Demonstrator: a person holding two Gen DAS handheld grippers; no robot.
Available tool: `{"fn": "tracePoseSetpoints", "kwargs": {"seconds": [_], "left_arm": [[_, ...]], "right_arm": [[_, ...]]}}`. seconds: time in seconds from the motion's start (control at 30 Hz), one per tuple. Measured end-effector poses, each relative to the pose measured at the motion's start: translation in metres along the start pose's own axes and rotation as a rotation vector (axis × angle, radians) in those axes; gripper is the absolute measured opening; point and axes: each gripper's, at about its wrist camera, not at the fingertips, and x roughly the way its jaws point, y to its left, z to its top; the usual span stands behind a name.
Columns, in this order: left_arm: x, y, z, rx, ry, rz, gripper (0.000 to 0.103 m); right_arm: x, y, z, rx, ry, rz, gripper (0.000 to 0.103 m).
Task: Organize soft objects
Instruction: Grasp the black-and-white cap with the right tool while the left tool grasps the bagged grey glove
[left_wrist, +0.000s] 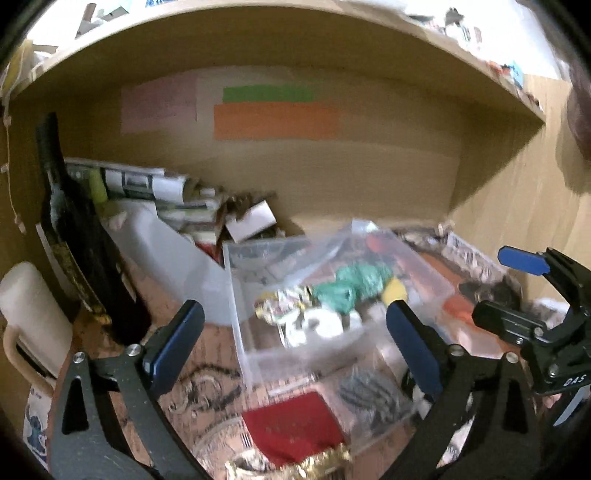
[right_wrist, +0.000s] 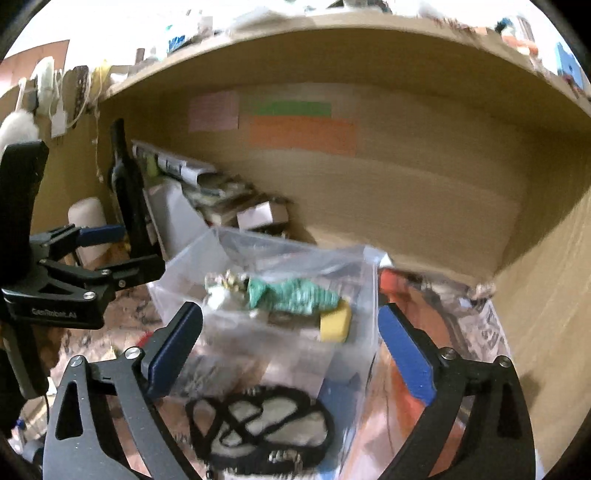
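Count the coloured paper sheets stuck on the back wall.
3: pink sheet on the left, green sheet to its right, orange sheet directly below the green. Blur may hide paler ones.

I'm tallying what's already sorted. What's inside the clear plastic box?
Inside the clear plastic box lie a green knitted piece, a yellow sponge and a white-and-gold bundle. Anything beneath them is blurred and covered.

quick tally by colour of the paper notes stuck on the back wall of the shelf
pink note: 1
green note: 1
orange note: 1
total: 3
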Motion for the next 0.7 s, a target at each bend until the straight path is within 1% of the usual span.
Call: {"fn": "tracePoseSetpoints", "kwargs": {"seconds": [0.2,0.37,0.47,0.53,0.63,0.67,0.7], "left_arm": [[0.016,-0.011,-0.029,0.025,0.092,-0.021,0.1],[0.032,-0.018,-0.047,0.018,0.172,-0.051,0.1],[0.04,-0.025,-0.053,0.03,0.196,-0.027,0.1],[0.047,-0.03,-0.057,0.035,0.215,-0.035,0.1],[0.054,-0.034,-0.059,0.029,0.236,-0.062,0.1],[0.057,-0.035,-0.059,0.026,0.243,-0.073,0.1],[0.06,-0.037,-0.06,0.02,0.252,-0.084,0.1]], "right_arm": [[0.011,-0.005,-0.03,0.059,0.093,0.033,0.096],[0.034,-0.002,-0.056,0.063,0.192,0.058,0.096],[0.05,-0.008,-0.067,0.075,0.253,0.035,0.096],[0.058,-0.016,-0.074,0.086,0.287,0.016,0.095],[0.062,-0.027,-0.08,0.101,0.311,0.006,0.094],[0.061,-0.03,-0.082,0.107,0.314,0.006,0.09],[0.061,-0.033,-0.084,0.113,0.318,0.012,0.082]]}}
